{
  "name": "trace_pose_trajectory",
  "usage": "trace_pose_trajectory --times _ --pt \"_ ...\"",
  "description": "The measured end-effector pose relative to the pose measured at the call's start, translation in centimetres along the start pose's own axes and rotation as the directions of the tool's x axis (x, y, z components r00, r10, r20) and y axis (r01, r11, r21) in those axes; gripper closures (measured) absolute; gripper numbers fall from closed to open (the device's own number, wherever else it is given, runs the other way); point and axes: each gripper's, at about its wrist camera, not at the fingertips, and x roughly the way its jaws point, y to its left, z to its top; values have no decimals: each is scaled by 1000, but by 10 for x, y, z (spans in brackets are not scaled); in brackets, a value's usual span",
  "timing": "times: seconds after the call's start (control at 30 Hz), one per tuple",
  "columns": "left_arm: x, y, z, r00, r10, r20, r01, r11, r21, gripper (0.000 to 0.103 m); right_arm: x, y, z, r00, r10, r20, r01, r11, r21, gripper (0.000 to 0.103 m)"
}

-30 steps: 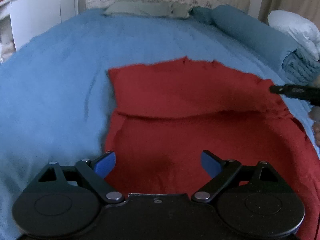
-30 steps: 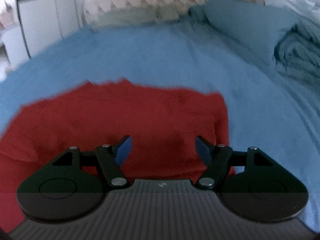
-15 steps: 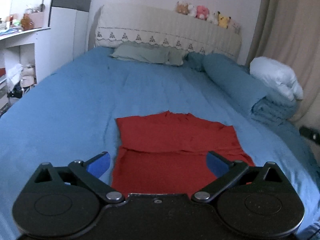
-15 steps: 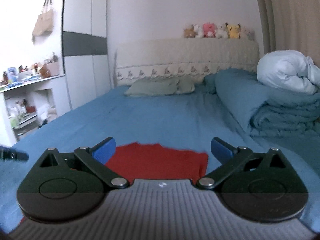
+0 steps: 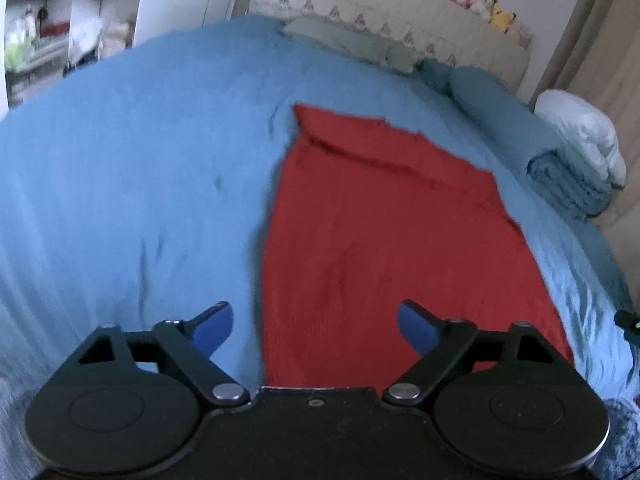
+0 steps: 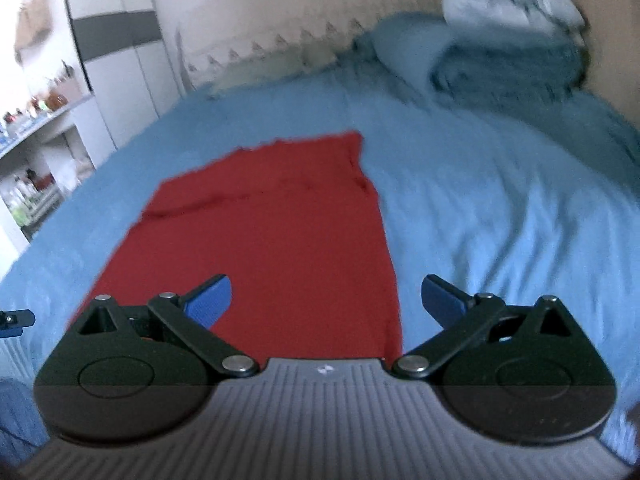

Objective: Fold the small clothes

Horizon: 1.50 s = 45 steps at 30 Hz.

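Blue bedspread point(image 5: 132, 184) covered the whole working surface, creased but bare apart from the garment. One red cloth point(image 5: 384, 240) lay flat on it, its far end already turned over in a single fold, the fold line showing as a ridge across the top. Judged from this, one fold was made and at least one more remained. The left gripper point(image 5: 316, 322) hung above the cloth's near left edge, jaws having just closed a little but well apart, nothing between them. The right gripper point(image 6: 326, 298) hung over the near right edge, jaws spread wide and empty. Beyond stood a headboard point(image 5: 400, 12), pillows, rolled blue bedding point(image 6: 500, 64) and side shelving point(image 6: 36, 152).
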Motion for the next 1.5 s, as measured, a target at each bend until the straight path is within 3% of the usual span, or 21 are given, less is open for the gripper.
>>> trace_pose_trajectory --times 0.07,0.33,0.43,0.47,0.63,0.73,0.93,1.1,1.2,1.27,1.33,1.5 --pt "10 0 -8 1000 -6 -20 6 1000 14 22 8 -7 -18 999 -39 -27 40 999 28 0" --pt "31 7 -17 999 35 -41 -36 999 -17 25 25 -25 -59 993 -80 -91 90 989 119 0" --pt "36 11 -21 997 38 -67 -40 999 -30 35 33 -27 -62 989 -83 -121 97 988 121 1" --pt "37 11 -22 996 40 -79 -43 999 -32 41 36 -28 -64 988 -78 -135 95 988 124 3" --pt "40 8 -26 995 43 -85 -45 999 -18 45 58 -31 -64 973 -76 -218 106 985 134 20" --pt "44 7 -28 994 48 -103 -49 999 -6 51 64 -34 -67 970 -73 -234 110 983 149 23" --pt "51 7 -29 991 55 -123 -55 998 -4 52 67 -33 -67 967 -73 -244 109 985 136 31" --pt "52 7 -29 989 48 -138 -50 999 -6 72 65 -31 -66 968 -59 -245 95 986 138 48" --pt "53 6 -30 989 48 -141 -49 999 -4 82 65 -30 -67 967 -49 -250 85 987 136 52" --pt "53 5 -30 989 40 -145 -41 999 -2 94 67 -29 -67 966 -47 -255 83 988 133 58" --pt "53 4 -30 988 40 -149 -41 999 -2 96 67 -29 -67 966 -41 -254 77 988 137 78" --pt "41 9 -23 989 11 -145 -20 998 -62 98 60 -30 -64 974 -14 -227 50 987 154 80"
